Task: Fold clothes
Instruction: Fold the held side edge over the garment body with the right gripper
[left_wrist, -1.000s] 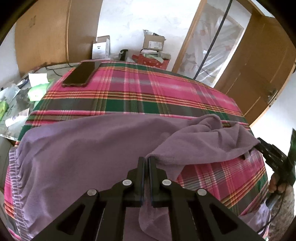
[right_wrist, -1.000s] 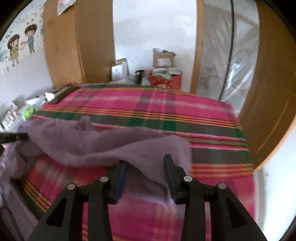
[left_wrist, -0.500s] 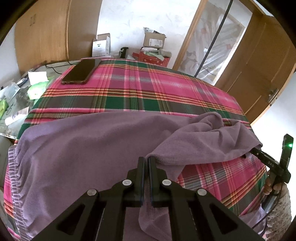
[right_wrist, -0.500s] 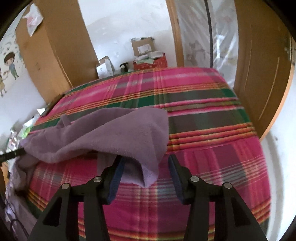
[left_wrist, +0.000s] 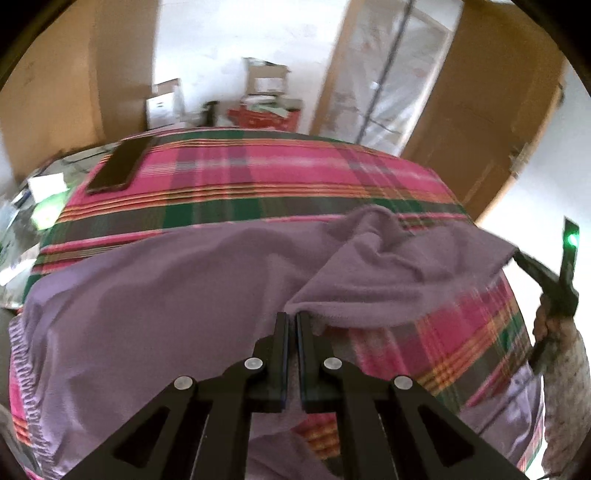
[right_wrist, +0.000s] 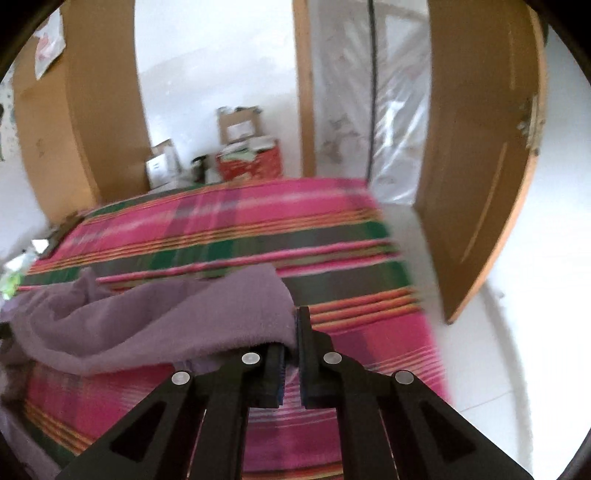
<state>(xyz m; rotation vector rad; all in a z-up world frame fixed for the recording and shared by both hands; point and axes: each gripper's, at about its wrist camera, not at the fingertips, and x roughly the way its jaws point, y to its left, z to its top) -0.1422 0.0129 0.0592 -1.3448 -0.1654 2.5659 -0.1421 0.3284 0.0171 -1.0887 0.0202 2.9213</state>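
A soft, fuzzy purple towel (left_wrist: 155, 295) lies lengthwise along the near edge of the plaid-covered bed (left_wrist: 258, 184), its right end lifted into a rumpled fold. The left gripper (left_wrist: 290, 321) is pinched tight on the towel's hem; the right gripper (right_wrist: 291, 328) is clamped on the right corner.
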